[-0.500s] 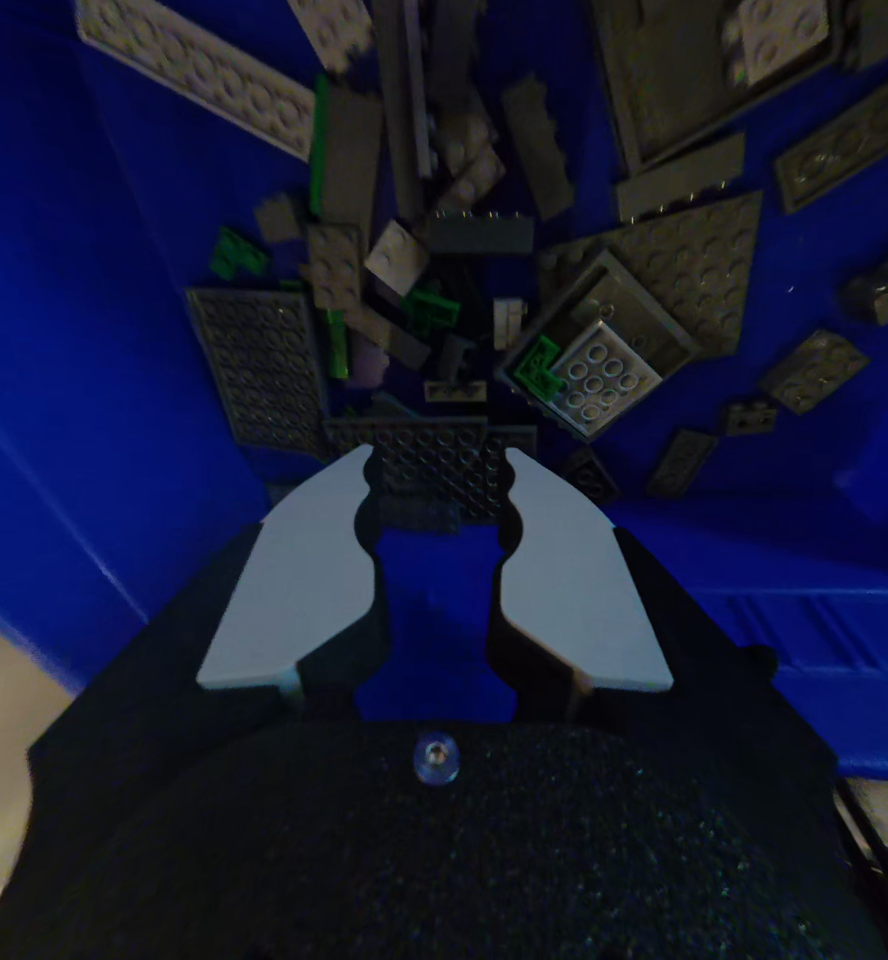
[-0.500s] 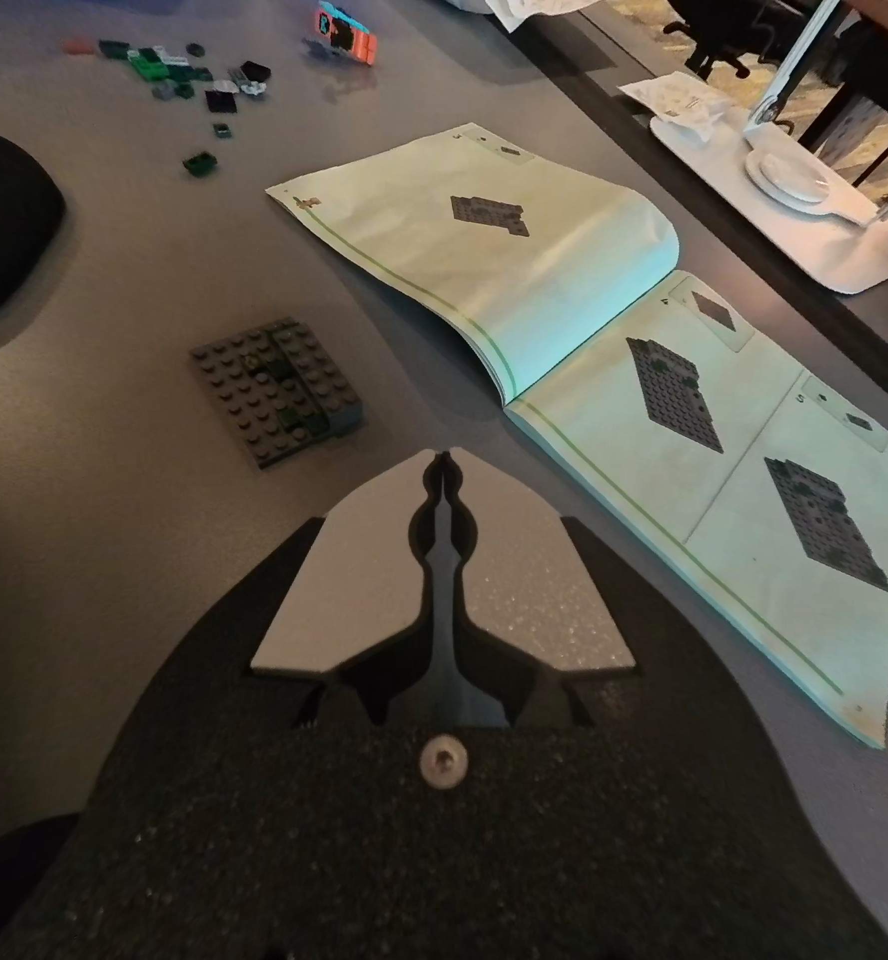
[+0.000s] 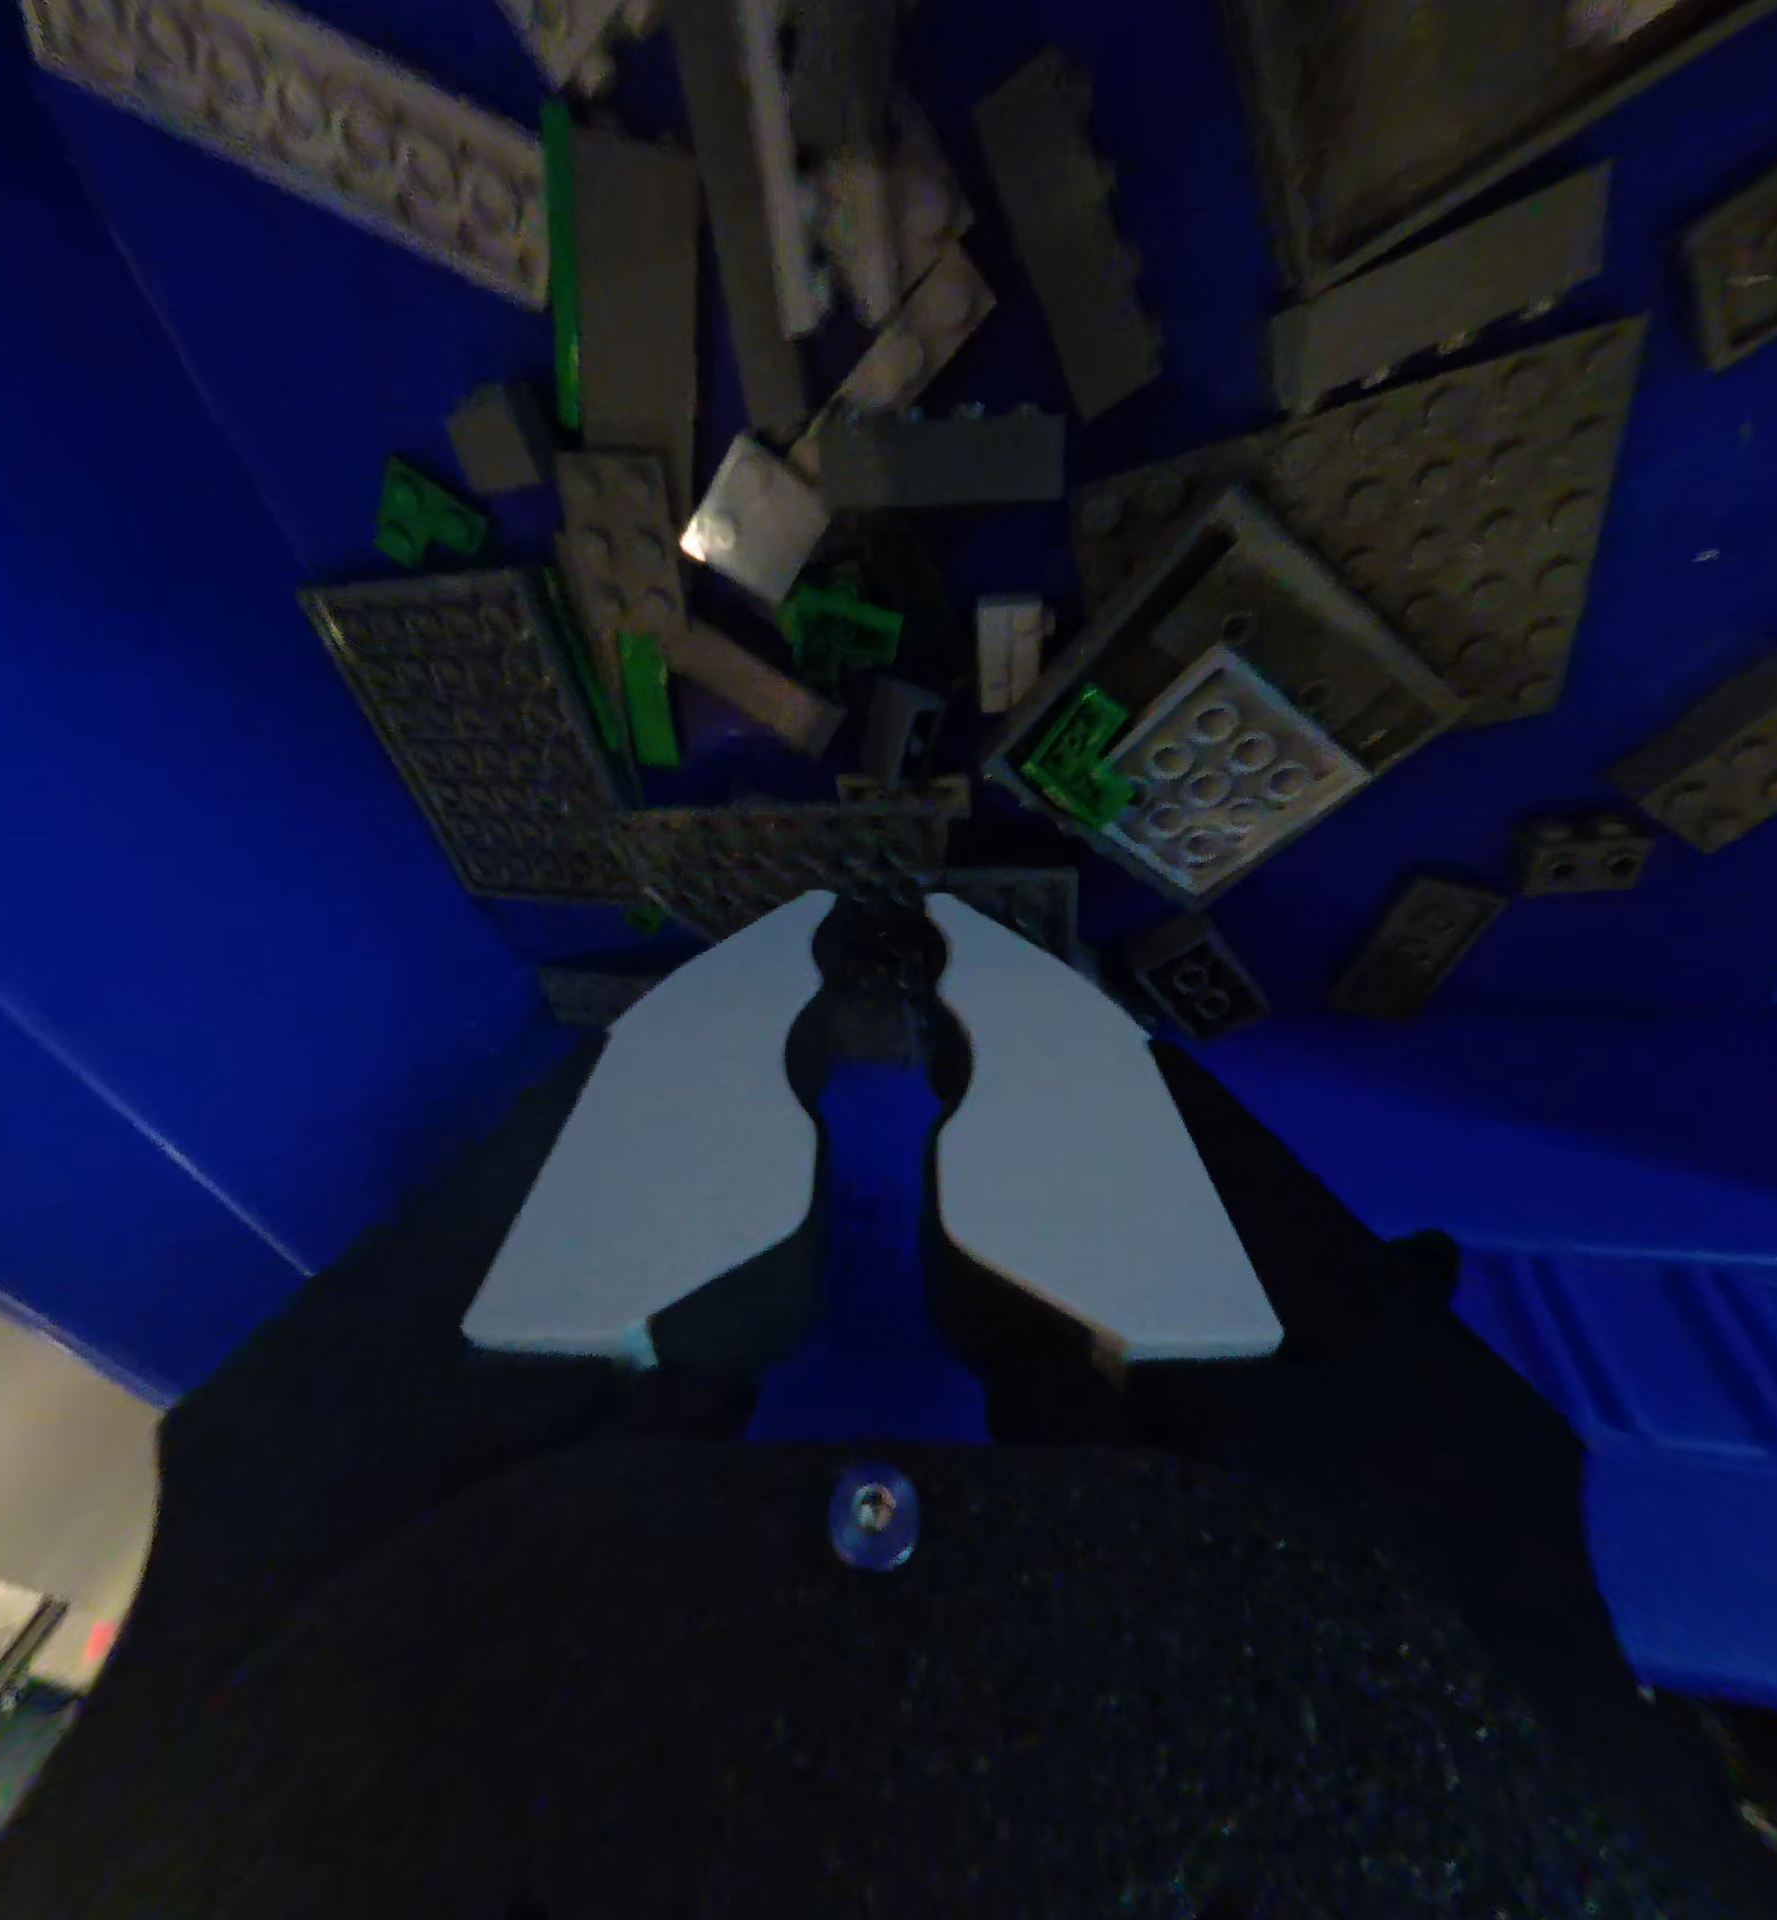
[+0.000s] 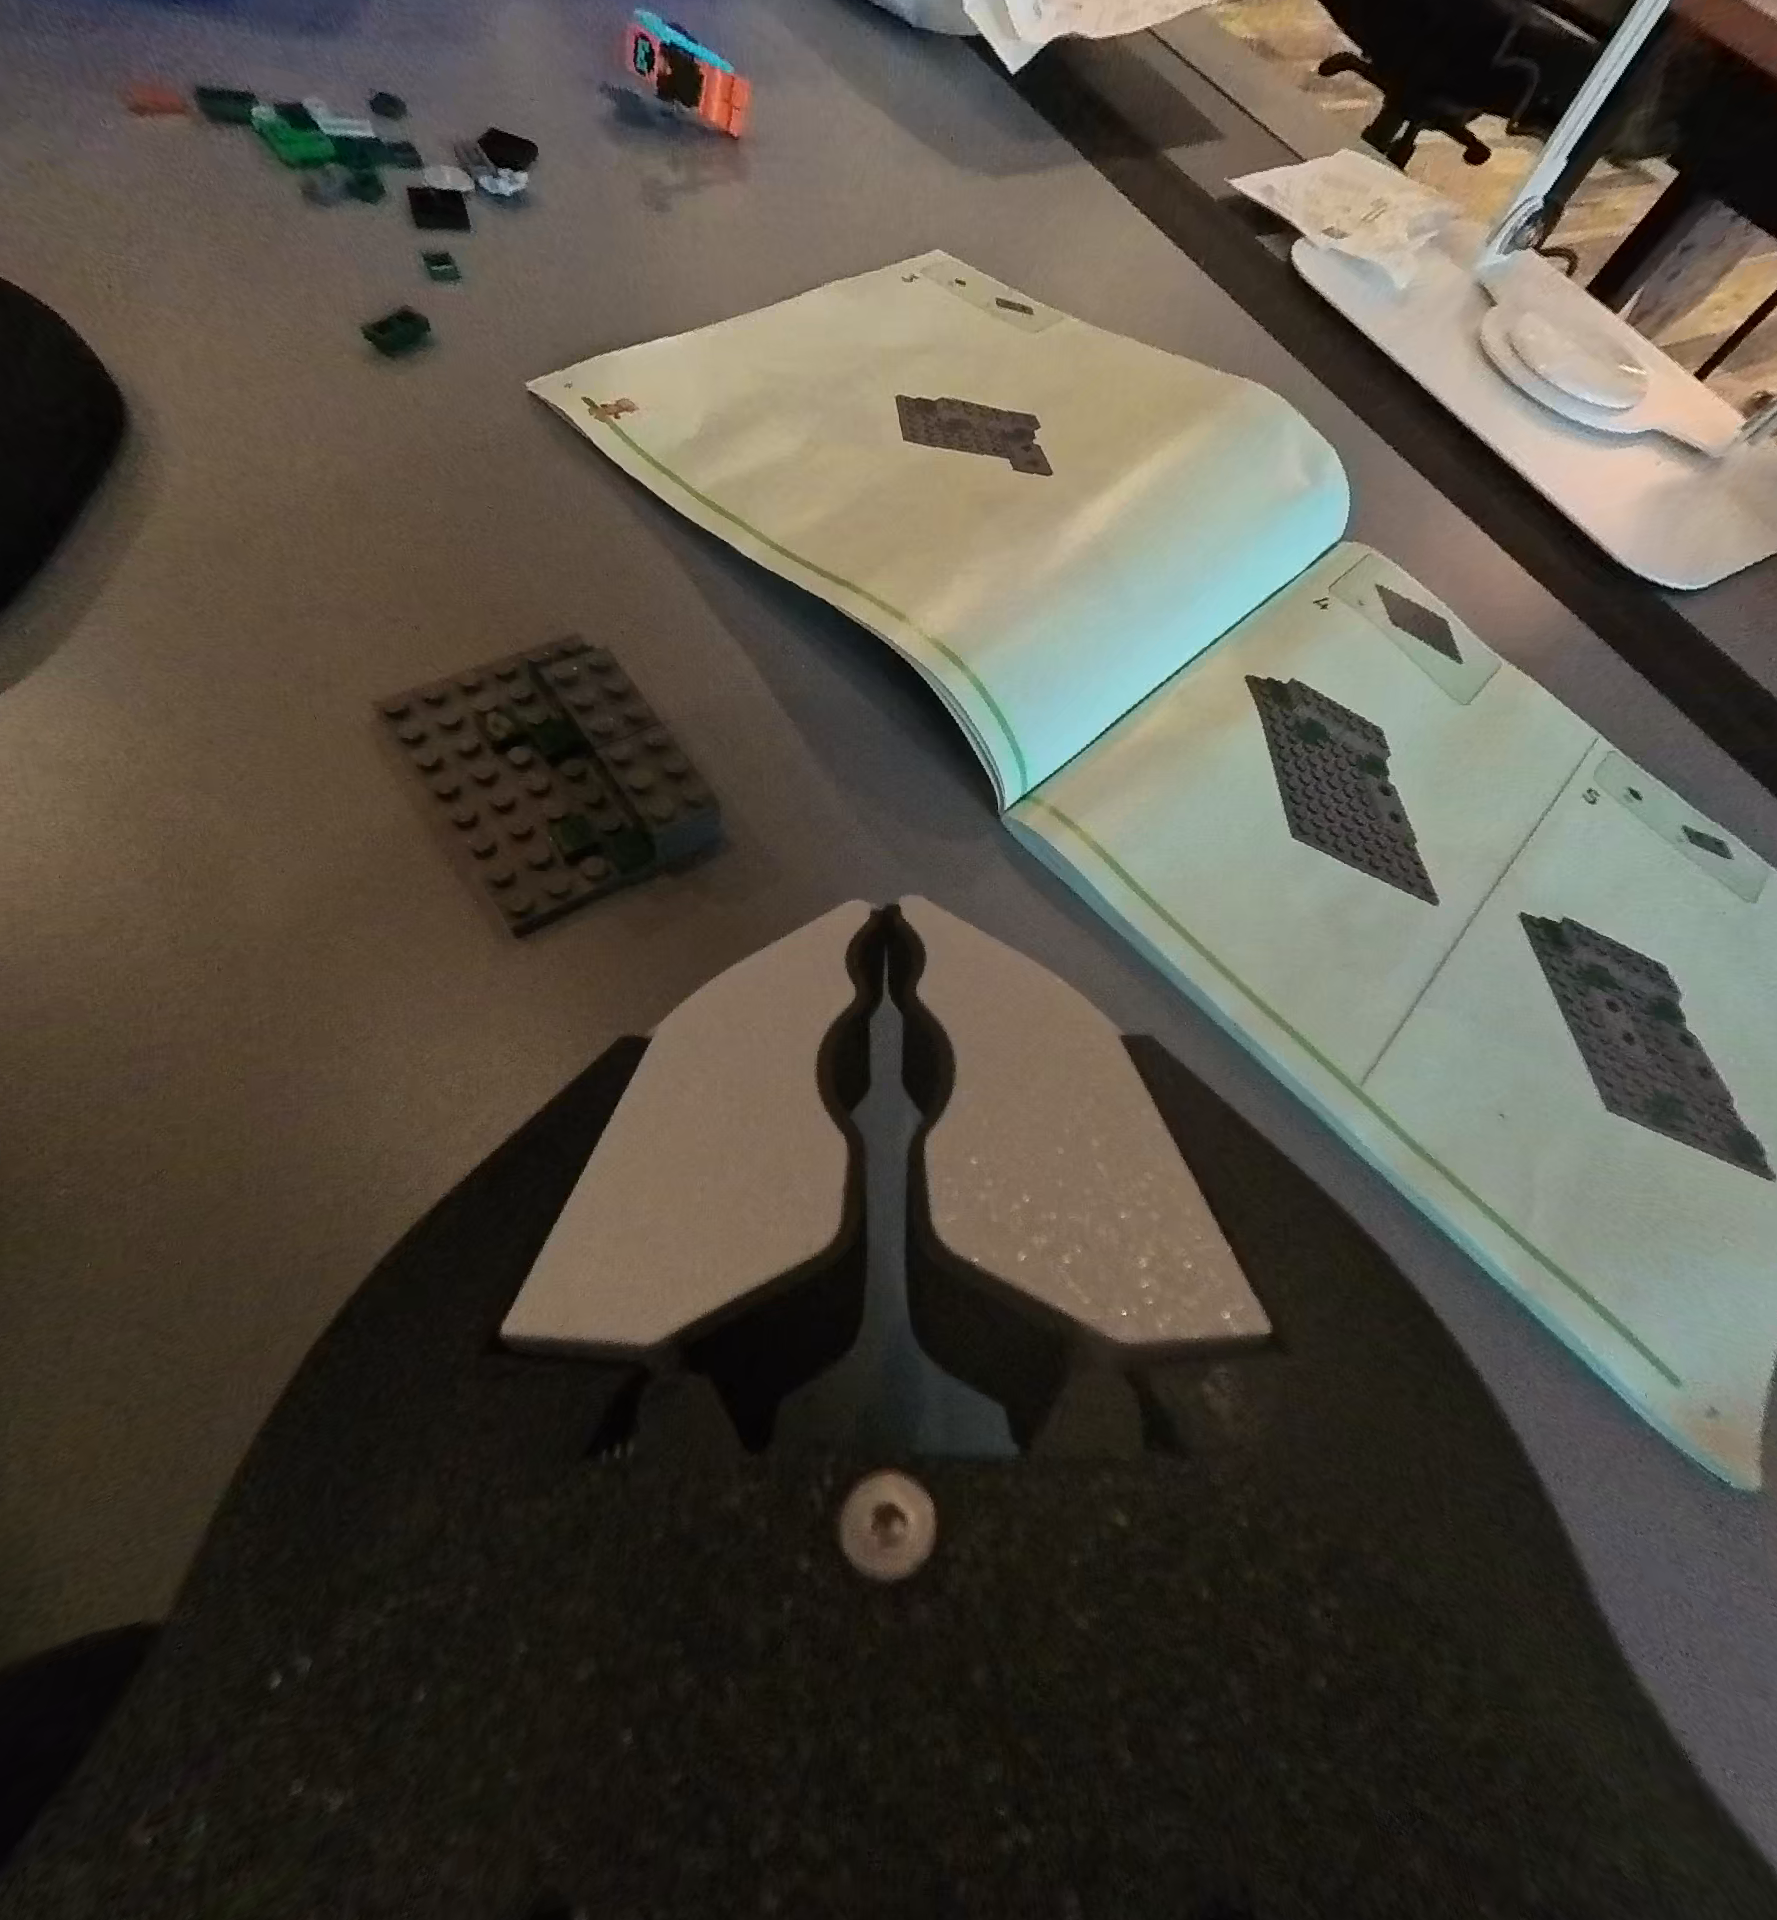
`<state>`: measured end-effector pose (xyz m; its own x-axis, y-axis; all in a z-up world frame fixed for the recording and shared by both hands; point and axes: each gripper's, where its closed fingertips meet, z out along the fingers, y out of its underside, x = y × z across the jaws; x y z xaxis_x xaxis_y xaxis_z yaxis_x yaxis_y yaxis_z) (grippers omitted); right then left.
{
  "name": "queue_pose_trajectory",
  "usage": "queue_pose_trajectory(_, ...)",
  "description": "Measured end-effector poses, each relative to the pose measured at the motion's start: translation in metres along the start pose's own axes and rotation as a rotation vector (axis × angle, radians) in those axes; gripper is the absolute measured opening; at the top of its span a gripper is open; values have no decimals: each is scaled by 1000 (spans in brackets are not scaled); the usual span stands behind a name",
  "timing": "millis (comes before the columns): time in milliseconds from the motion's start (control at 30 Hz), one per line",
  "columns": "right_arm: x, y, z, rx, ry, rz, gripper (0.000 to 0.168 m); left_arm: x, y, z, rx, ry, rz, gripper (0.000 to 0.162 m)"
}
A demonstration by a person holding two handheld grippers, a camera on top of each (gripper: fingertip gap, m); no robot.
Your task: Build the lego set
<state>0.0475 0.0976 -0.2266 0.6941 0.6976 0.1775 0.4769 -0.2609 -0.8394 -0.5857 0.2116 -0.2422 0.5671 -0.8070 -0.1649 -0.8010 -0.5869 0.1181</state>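
Blue plastic walls of a bin (image 3: 188,727) fill the left wrist view, its floor strewn with loose grey and green lego pieces (image 3: 832,436). Going left to right: a long pale studded plate (image 3: 292,145) at upper left, a dark studded baseplate (image 3: 468,727) at centre left, a small green bracket piece (image 3: 837,623) in the middle, and a light grey square plate (image 3: 1232,784) lying in a dark frame at centre right. The left gripper (image 3: 876,904) hangs over the pile with a narrow gap between its tips; a dark studded plate (image 3: 780,852) shows at that gap, though whether it is pinched cannot be told.

On the grey worktop (image 4: 188,1039) in the right wrist view, small loose bricks (image 4: 344,145) lie at upper left, the partly built dark grey lego base (image 4: 541,779) sits at centre left, and an open instruction booklet (image 4: 1123,623) spreads to the right. The right gripper (image 4: 890,914) hovers at lower centre, tips pressed together and empty.
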Motion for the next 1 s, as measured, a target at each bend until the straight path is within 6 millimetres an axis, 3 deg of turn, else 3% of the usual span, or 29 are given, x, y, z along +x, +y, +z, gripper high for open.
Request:
queue_pose_trajectory(133, 0, -2, -2, 12, 1, -2, 0, -1, -14, -14, 80, -44, 22, 2)
queue_pose_trajectory(400, 0, -1, 0, 8, -6, 0, 0, -1, -50, -60, 302, -55, 38, 2)
queue_pose_trajectory(633, 0, -1, -1, 8, -2, 1, 0, 16, -73, -47, 367, 10, 63, 6)
queue_pose_trajectory(800, -2, 0, 1, 1, -9, -3, 0, 21, -67, -39, 326, 21, 70, 19)
queue_pose_trajectory(1000, -1, 0, 1, 3, -10, 2, 0, 22, -18, -29, 92, 31, 33, 35)
